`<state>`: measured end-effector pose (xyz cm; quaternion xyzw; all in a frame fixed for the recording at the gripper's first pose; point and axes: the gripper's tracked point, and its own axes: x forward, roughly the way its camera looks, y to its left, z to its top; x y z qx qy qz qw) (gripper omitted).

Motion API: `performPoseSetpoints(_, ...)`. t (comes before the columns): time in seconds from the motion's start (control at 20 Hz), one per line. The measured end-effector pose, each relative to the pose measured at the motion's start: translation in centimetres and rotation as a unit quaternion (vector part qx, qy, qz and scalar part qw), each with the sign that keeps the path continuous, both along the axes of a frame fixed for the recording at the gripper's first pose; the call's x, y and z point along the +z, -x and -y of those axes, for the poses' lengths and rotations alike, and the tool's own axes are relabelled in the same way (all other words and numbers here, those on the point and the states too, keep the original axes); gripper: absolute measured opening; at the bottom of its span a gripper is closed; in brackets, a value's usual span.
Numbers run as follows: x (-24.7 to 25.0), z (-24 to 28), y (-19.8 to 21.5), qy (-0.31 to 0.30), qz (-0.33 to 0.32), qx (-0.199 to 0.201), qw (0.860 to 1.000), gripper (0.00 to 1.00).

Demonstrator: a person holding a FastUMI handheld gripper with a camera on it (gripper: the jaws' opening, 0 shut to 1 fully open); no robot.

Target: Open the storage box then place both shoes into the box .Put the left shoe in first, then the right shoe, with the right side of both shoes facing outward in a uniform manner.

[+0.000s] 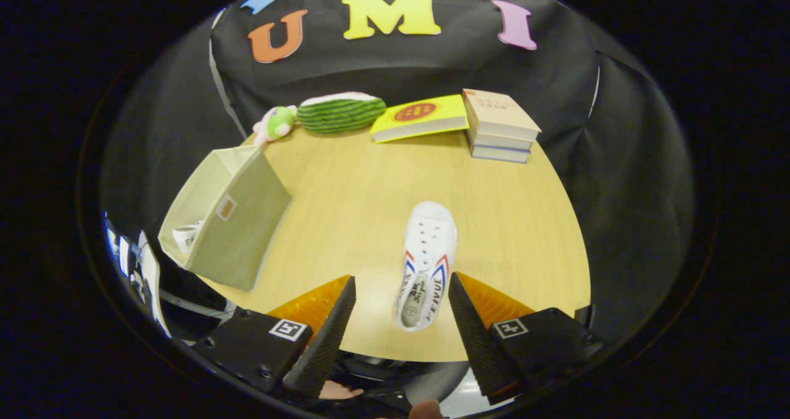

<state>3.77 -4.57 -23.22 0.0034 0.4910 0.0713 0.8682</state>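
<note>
Now the jaws (401, 320) stand spread, the white canvas shoe with red and blue stripes (427, 265) between their tips on the pale wooden desk (358, 197). Best close low on its heel, then carry toward the open beige fabric storage box (237, 224), already holding one shoe.

The white shoe (426, 265) lying between the tool (401, 311) fingers is showing the brand "FEIYUE" on its side and script on its insole, too small to read. The yellow book (419, 118) is carrying a red oval emblem, characters unreadable. The storage box (237, 221) is bearing a blank-looking tag.
</note>
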Motion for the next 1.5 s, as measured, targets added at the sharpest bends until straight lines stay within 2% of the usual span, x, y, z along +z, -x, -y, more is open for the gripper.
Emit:
performPoseSetpoints(0.25, -5.6, 2.5, -1.1, -0.018, -0.082, -0.026, 0.996, 0.94)
performPoseSetpoints(0.5, -9.6, 3.5, -1.9, 0.003, -0.128, -0.003, 0.992, 0.92)
performPoseSetpoints(0.6, -10.7, 3.5, -2.7, 0.006, -0.129, 0.007, 0.992, 0.86)
performPoseSetpoints(0.7, -11.1, 2.1, -2.7, -0.024, -0.138, 0.007, 0.99, 0.69)
performPoseSetpoints(0.85, -11.0, 2.4, -2.8, -0.023, -0.143, -0.015, 0.989, 0.4)
performPoseSetpoints(0.9, -11.1, 2.5, -2.9, -0.026, -0.143, -0.024, 0.989, 0.39)
performPoseSetpoints(1.0, -11.0, 2.7, -3.1, -0.039, -0.141, -0.052, 0.988, 0.28)
performPoseSetpoints(1.05, -10.9, 2.9, -3.1, -0.049, -0.141, -0.066, 0.987, 0.15)
performPoseSetpoints(1.1, -10.9, 3.0, -3.1, -0.062, -0.139, -0.08, 0.985, 0.1)
performPoseSetpoints(1.15, -10.7, 2.7, -3.1, -0.083, -0.142, -0.097, 0.982, 0.07)
performPoseSetpoints(1.3, -9.1, 0.6, -2.8, -0.153, -0.144, -0.143, 0.967, 0.06)
performPoseSetpoints(1.5, -5.8, -2.3, -2.8, -0.172, -0.124, -0.165, 0.963, 0.06)
